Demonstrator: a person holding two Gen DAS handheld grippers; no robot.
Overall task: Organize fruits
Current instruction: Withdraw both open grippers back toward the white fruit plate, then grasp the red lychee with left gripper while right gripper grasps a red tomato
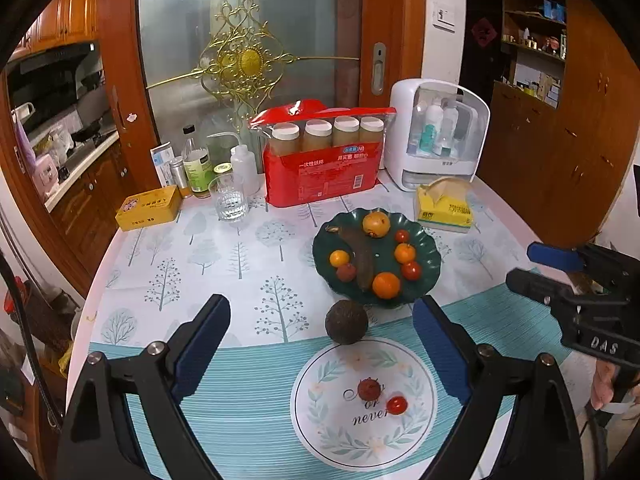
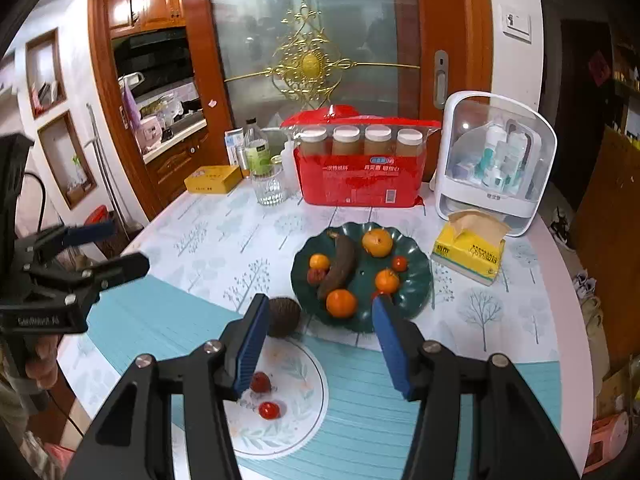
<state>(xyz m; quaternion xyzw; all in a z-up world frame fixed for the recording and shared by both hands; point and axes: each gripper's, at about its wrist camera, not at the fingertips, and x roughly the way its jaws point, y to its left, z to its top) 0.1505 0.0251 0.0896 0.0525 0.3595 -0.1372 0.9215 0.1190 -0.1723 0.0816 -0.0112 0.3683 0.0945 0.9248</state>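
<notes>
The left gripper [image 1: 320, 344] hangs above the table with jaws spread wide and nothing between them. The right gripper [image 2: 320, 344] is also parted and empty. On the white plate [image 1: 316, 432], two small red fruits [image 1: 382, 396] lie near its centre; a dark avocado [image 1: 346, 322] touches its rim at 12 o'clock, and just beyond stands the green dish [image 1: 428, 276] of oranges and a brown banana.
</notes>
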